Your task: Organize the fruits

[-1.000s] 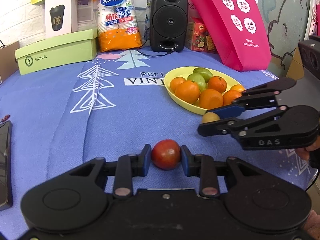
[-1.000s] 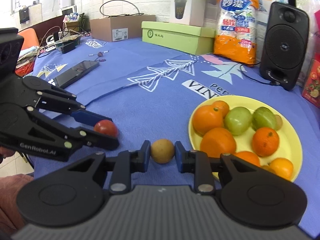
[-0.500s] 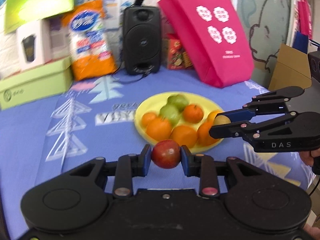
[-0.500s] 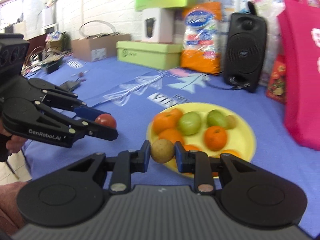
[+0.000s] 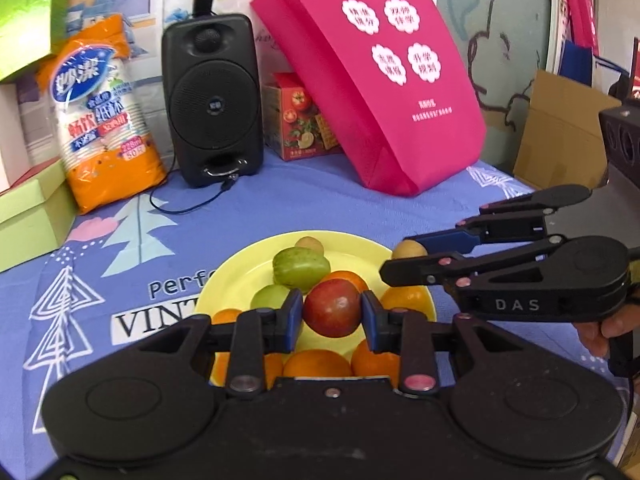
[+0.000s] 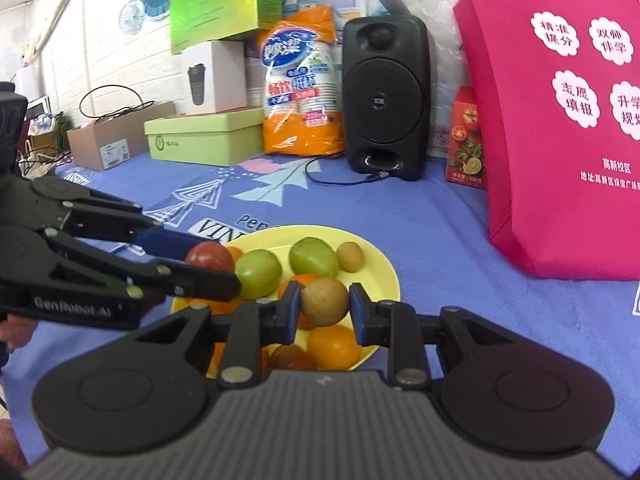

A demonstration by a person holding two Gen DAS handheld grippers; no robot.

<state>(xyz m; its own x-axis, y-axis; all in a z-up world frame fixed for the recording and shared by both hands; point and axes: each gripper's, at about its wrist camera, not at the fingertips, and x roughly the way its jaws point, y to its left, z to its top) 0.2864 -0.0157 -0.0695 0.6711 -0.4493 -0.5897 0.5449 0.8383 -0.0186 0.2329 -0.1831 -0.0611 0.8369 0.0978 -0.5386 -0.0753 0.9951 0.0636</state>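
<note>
My left gripper point(image 5: 331, 314) is shut on a red tomato point(image 5: 332, 308) and holds it above the yellow plate point(image 5: 236, 268) of oranges and green fruits. My right gripper point(image 6: 324, 303) is shut on a small brown round fruit point(image 6: 324, 301), also over the yellow plate point(image 6: 380, 264). In the left wrist view the right gripper point(image 5: 404, 258) reaches in from the right with the brown fruit point(image 5: 408, 249) at the plate's far right rim. In the right wrist view the left gripper point(image 6: 212, 264) comes in from the left with the tomato point(image 6: 209, 256).
A black speaker point(image 5: 212, 100), an orange pack of paper cups point(image 5: 102, 116), a pink bag point(image 5: 384, 76) and a small red box point(image 5: 304, 120) stand behind the plate on the blue cloth point(image 5: 280, 204). Green boxes point(image 6: 204, 140) sit at the back left.
Both grippers have carried their fruits from the bare cloth in front of the plate to a spot above the plate. The plate now lies right under the fingers.
</note>
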